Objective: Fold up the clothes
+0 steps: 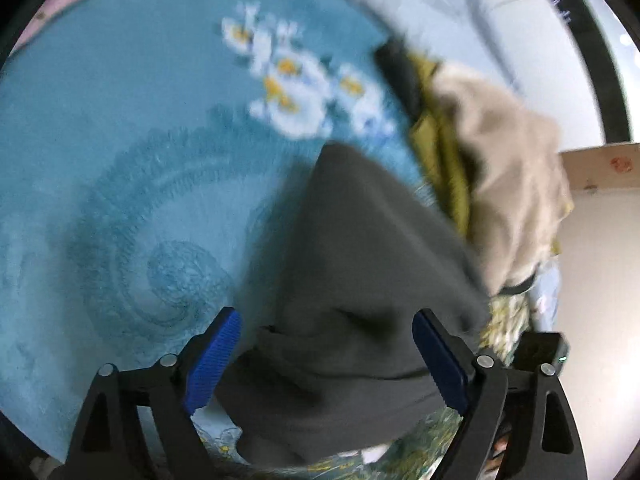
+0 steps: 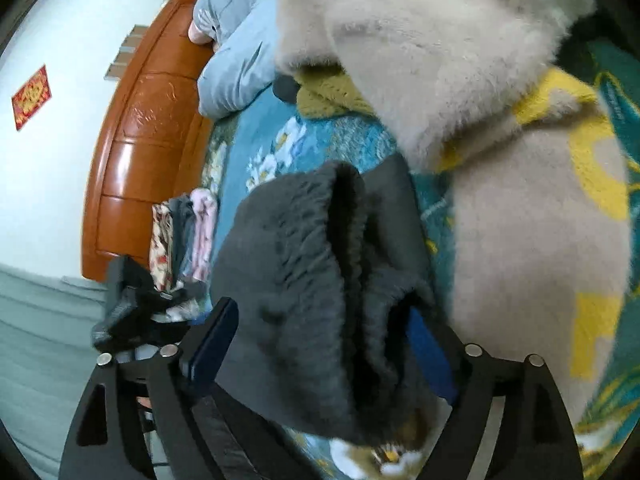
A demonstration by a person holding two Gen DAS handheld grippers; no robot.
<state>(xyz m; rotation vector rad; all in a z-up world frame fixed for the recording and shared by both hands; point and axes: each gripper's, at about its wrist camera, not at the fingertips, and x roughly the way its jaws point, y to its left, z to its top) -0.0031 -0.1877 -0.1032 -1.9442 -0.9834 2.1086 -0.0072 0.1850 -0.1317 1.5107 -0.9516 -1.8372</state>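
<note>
A thick dark grey garment [image 1: 360, 272] with a ribbed waistband [image 2: 344, 240] is bunched between the fingers of both grippers and lifted over the teal floral bedspread [image 1: 132, 128]. My left gripper [image 1: 326, 356] grips the bundle, its blue pads [image 1: 212, 364] held wide apart by the cloth. My right gripper [image 2: 320, 344] holds the waistband end the same way, with its right pad half buried in fabric. A fluffy beige garment with yellow patches [image 2: 500, 168] is piled just beyond, over an olive knit [image 2: 328, 96].
Several folded clothes [image 2: 184, 236] are stacked by the orange wooden headboard [image 2: 148, 128]. A light blue quilt [image 2: 240, 64] lies at the head of the bed. The beige and olive pile [image 1: 504, 168] sits at the bed's right edge, with a white wall behind.
</note>
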